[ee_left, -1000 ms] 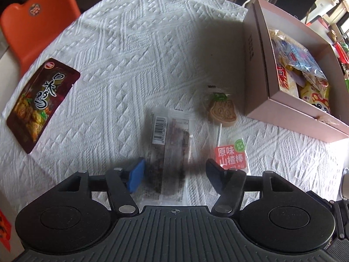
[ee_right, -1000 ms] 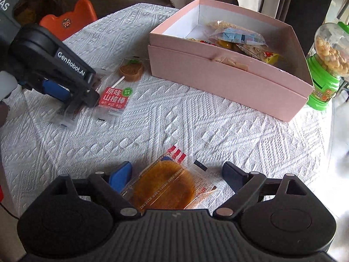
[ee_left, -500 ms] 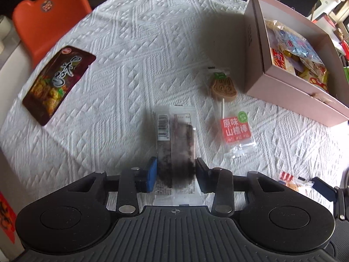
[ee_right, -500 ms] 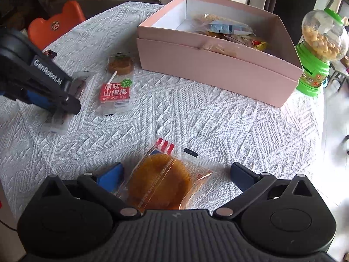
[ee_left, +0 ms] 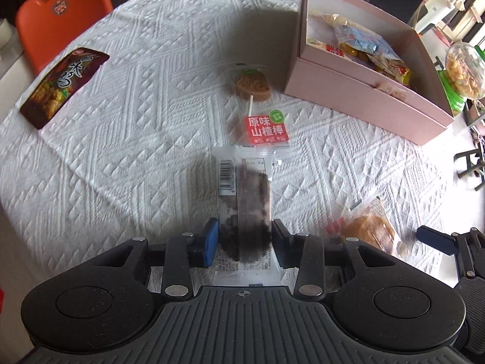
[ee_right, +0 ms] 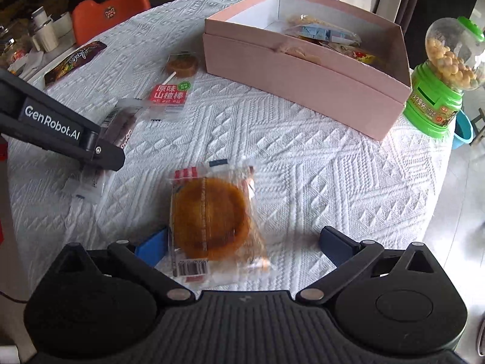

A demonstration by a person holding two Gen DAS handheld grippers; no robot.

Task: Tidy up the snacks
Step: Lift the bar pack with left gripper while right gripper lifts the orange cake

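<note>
Ahead of your left gripper (ee_left: 244, 244), the lollipop packet (ee_left: 263, 121) lay on the cloth between it and the pink box (ee_left: 360, 97), so that line was blocked low down. Your right gripper (ee_right: 239, 242) had bare tablecloth (ee_right: 303, 139) up to the box front. The box's open top was crowded with bags at the right end; its left end showed white floor. The green candy jar (ee_right: 439, 91) stood just beside the box's right corner.

A home dining spot: round table under a white quilted cloth (ee_left: 151, 127), orange plastic chair (ee_left: 57, 9) alongside.
</note>
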